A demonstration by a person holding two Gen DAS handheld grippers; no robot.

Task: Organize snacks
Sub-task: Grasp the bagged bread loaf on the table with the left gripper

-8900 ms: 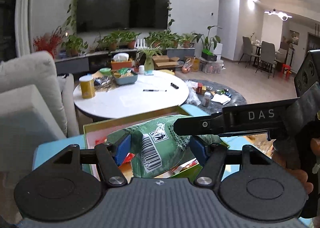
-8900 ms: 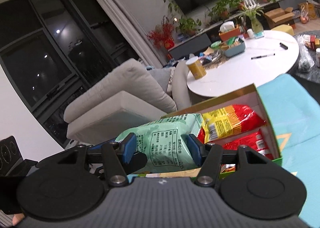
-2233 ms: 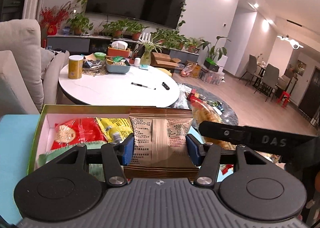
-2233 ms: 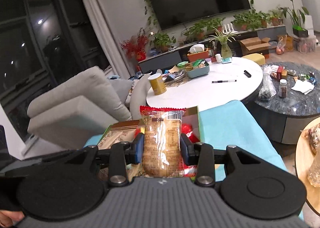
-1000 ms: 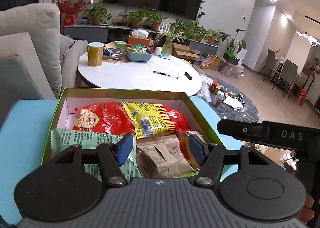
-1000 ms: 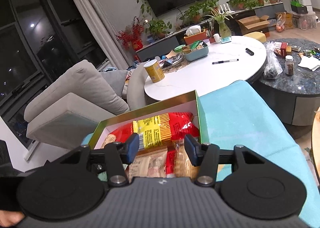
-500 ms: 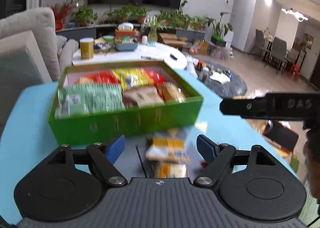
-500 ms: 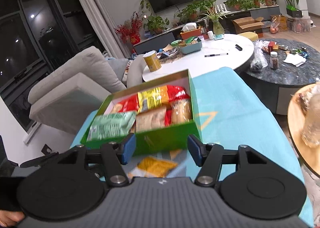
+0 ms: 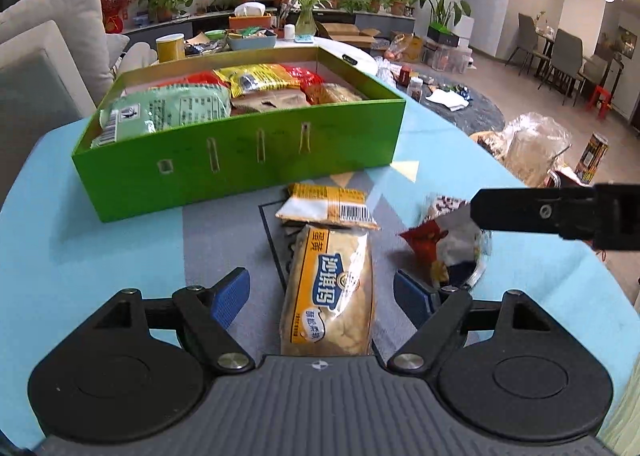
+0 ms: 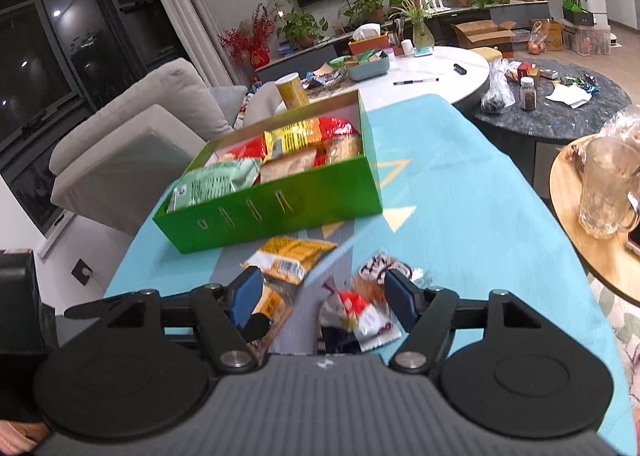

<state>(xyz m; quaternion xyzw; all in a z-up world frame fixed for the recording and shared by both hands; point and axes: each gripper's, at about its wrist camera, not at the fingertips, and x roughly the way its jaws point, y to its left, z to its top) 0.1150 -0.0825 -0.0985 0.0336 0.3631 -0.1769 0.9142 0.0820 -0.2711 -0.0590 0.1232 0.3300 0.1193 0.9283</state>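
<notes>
Leftmost, the left gripper (image 9: 322, 294) hangs wide open and empty astride the yellow bread packet (image 9: 328, 292), whose far end lies under the small yellow packet (image 9: 326, 207); closing could drag both. Rightward, the right gripper (image 10: 323, 296), equally agape and empty, straddles the red-and-white snack packets (image 10: 356, 316) near the table's near edge, where slippery film may slide off short of the green box (image 9: 240, 159).

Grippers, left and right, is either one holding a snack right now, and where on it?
Neither. The left gripper is open around the yellow bread packet without touching it; the right gripper is open over the red and white packet.
</notes>
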